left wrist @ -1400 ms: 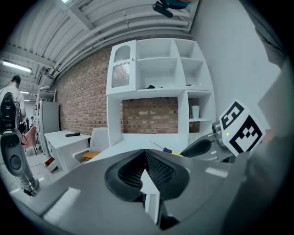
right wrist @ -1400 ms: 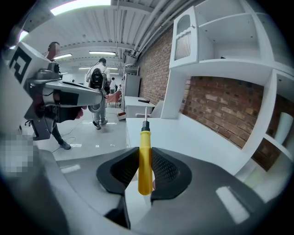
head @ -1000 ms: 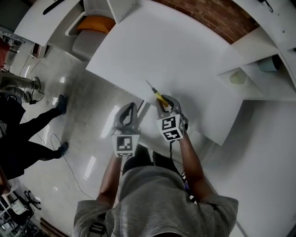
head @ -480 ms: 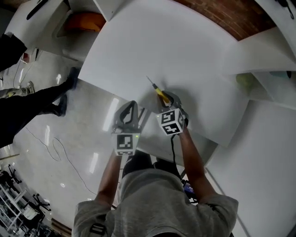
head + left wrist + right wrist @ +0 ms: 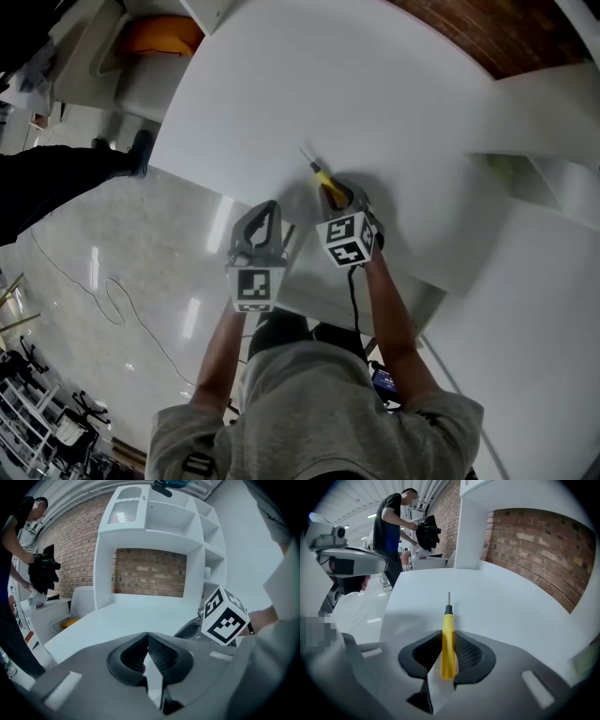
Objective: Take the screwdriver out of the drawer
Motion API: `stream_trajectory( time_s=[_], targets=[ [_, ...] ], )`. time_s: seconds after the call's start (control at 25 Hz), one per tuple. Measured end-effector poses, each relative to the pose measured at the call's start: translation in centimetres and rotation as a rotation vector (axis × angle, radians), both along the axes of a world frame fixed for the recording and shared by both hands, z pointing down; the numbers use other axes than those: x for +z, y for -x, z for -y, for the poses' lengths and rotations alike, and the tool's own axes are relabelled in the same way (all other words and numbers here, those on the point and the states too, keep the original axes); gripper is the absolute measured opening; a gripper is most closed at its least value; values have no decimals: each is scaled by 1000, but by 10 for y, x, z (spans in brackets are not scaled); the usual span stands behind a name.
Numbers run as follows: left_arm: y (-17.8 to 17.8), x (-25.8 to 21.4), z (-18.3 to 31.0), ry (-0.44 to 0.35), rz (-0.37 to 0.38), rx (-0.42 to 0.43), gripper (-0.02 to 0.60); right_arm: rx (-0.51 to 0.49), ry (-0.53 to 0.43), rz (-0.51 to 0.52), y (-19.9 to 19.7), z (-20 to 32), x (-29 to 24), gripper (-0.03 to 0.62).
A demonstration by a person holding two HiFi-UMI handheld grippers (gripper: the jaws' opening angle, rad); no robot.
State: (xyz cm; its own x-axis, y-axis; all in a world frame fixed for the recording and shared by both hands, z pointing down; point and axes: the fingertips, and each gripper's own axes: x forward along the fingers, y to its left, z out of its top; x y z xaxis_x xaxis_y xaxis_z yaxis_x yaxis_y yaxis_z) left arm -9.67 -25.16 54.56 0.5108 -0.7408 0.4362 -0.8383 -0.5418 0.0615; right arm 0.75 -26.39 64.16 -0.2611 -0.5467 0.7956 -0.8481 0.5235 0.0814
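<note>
Though little has shifted over the last second, both hands have come down a touch toward the white worktop [image 5: 375, 103], and that says most of what matters. At the far left a bystander [image 5: 56, 187] in dark clothes has moved across the glossy floor [image 5: 141, 281], which has no bearing on the job. Next along, the left tool [image 5: 265, 208] is clenched on nothing, its jaw tips meeting with only air behind them (its own view shows this plainly). It hangs just beside its partner, over the worktop's near edge. To its right, the right tool [image 5: 337, 192] stays clamped on the yellow handle of the screwdriver [image 5: 320, 174], whose thin shaft sticks out ahead over the worktop. Whether the tip touches the surface I cannot tell. No drawer can be made out for certain in any view. My reading: the screwdriver is already clear of the drawer, and the lowering suggests it is about to be laid down, so only the release remains.
</note>
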Motion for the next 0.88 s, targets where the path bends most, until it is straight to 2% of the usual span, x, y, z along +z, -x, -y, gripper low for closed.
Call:
stream_trajectory(
  time_s=[0.56,0.68,0.88],
  targets=[
    [8,-2,-3,2,-3,-10,12,9,-3,-41,4,4,4,95],
    [8,-8,-6,-9,2,-14,12,19,-10,-10,5,3,-1,184],
    [10,-18,-12,-28,3,-22,12,49,-36,37,3,1,-14,259]
  ],
)
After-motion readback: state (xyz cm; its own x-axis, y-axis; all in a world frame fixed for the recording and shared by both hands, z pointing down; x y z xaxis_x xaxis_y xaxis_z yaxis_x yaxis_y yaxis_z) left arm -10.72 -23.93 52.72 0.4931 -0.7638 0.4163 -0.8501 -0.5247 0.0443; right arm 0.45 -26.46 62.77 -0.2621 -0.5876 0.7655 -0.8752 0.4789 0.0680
